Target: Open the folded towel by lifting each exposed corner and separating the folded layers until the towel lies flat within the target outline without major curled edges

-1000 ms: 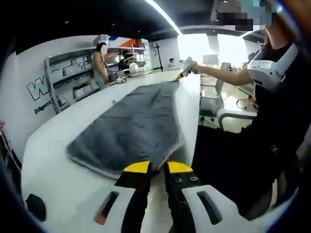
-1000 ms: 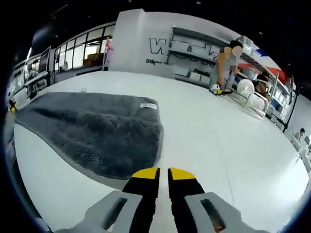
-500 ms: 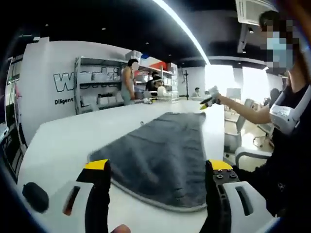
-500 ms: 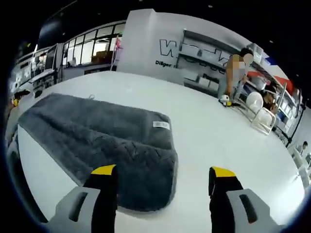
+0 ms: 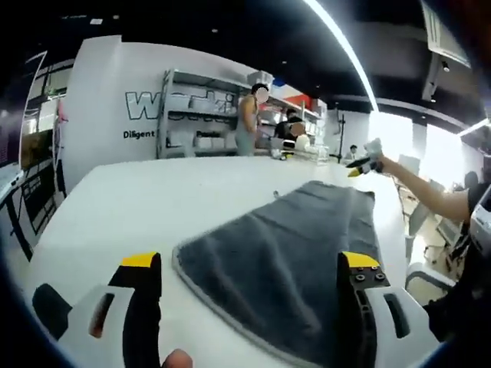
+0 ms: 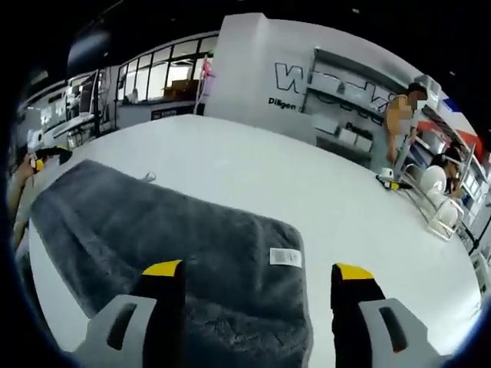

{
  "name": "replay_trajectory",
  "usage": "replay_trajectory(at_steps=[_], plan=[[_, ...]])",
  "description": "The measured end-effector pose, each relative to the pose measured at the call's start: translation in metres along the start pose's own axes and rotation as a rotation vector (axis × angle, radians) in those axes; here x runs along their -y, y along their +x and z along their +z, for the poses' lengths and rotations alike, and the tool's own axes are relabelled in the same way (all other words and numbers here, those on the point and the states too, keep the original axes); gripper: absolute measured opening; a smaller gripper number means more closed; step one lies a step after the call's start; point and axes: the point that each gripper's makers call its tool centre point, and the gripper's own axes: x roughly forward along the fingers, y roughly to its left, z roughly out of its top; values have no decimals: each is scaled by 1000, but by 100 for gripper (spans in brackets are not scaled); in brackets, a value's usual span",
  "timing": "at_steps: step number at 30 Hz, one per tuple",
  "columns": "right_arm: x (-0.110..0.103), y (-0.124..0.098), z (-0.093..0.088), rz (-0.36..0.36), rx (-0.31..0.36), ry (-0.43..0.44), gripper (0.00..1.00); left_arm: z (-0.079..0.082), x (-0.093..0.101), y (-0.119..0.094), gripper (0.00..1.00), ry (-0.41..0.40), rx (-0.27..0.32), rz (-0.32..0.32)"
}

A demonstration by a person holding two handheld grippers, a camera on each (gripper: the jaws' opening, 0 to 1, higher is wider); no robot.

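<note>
One long white table (image 5: 115, 207) carries everything, running ahead of both tools. Grey towel (image 5: 307, 261) lies spread along it, directly ahead of and under the left gripper (image 5: 249, 264); same towel (image 6: 153, 238) sits just ahead of and between the jaws of the right gripper (image 6: 257, 272). No target outline that I can make out on the table, view too warped to be sure.

Both grippers have jaws spread wide, nothing held in either. Right gripper also visible far off in the left gripper view (image 5: 360, 163), at the towel's far end, on the person's outstretched arm.

Handling judgement: thick plush pile, soft and floppy, light, not fragile, will drape and drag against the table rather than slide cleanly. Best hold is the bound hem at a corner, pinching the top layer alone. The white care label (image 6: 285, 257) just ahead of the right jaws marks a near edge.

Containers: background shelving (image 5: 199, 123) with pale bins, contents unclear; a wire rack (image 6: 437, 207) beyond the right gripper holding rounded white items.
</note>
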Motion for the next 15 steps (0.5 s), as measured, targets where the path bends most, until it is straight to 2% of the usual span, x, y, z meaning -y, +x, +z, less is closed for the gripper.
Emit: replay_trajectory(at_steps=[4, 7, 11, 15], plan=[[0, 24, 8, 21, -18, 0, 88, 4, -6, 15, 99, -1, -29, -3], [6, 46, 12, 24, -33, 0, 90, 8, -11, 26, 99, -19, -40, -8], [14, 69, 7, 8, -76, 12, 92, 6, -21, 41, 99, -31, -79, 1], [19, 90, 5, 1, -87, 42, 97, 0, -30, 55, 99, -42, -116, 8]])
